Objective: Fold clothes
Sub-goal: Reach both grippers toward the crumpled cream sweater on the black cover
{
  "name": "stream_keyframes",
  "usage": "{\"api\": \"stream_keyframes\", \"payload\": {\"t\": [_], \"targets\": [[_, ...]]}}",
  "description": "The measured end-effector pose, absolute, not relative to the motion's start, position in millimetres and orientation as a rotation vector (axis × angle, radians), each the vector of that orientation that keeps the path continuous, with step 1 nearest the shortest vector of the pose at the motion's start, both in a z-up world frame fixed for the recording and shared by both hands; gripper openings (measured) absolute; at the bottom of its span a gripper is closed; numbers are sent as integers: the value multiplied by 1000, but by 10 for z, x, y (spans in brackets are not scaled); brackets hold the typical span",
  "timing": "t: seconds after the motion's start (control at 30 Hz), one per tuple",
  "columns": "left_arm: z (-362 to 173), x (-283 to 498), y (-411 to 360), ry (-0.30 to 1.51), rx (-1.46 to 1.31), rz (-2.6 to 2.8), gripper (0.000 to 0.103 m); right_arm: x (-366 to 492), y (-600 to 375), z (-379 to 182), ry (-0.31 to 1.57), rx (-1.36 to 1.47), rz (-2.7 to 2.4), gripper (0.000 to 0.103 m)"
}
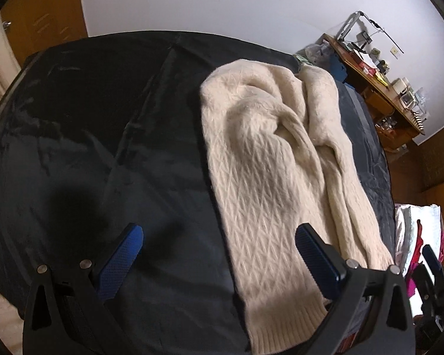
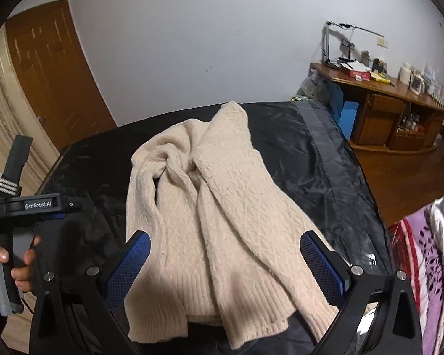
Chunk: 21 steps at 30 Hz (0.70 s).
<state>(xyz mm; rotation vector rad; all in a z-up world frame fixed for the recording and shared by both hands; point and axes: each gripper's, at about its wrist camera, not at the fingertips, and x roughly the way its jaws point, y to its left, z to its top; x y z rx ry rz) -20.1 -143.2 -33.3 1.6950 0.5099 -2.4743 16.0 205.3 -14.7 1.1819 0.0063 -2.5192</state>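
A cream cable-knit sweater [image 1: 269, 159] lies rumpled on a black sheet [image 1: 88, 136], its ribbed hem toward me. My left gripper [image 1: 219, 236] is open above the sweater's left edge, nothing between its blue pads. In the right wrist view the sweater [image 2: 222, 207] fills the middle, sleeves bunched near the collar. My right gripper [image 2: 226, 245] hovers open over the hem and holds nothing. The left gripper's body [image 2: 29, 207] shows at the left of that view, held by a hand [image 2: 11, 260].
The black sheet [image 2: 325, 159] covers a bed. A wooden desk [image 2: 384, 109] with clutter stands at the right wall. A wooden door [image 2: 50, 80] is at the left. Colourful fabrics [image 2: 423, 260] lie at the right edge, and a blue box [image 2: 347, 118] sits by the desk.
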Motion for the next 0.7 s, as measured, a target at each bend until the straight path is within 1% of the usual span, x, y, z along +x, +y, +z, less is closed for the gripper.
{"api": "stream_keyframes", "payload": {"t": [0.17, 0.27, 0.37, 0.5, 0.6, 0.7], "targets": [[-514, -598, -1587, 549, 1686, -2475, 103, -17, 1904, -154, 13, 1220, -2500, 103], [-660, -908, -1763, 612, 1690, -2445, 103, -150, 1814, -185, 44, 1258, -2517, 103], [-837, -1238, -1959, 709, 1692, -2434, 103, -311, 1712, -239, 44, 1297, -2517, 103], [-1107, -1541, -2115, 880, 1699, -2471, 103, -516, 1599, -325, 28, 1328, -2497, 103], [-1258, -1670, -2141, 877, 1713, -2497, 102, -673, 1503, -389, 59, 1341, -2498, 103], [-1248, -1750, -2114, 844, 1670, -2578, 102, -815, 1460, -465, 66, 1368, -2501, 103]]}}
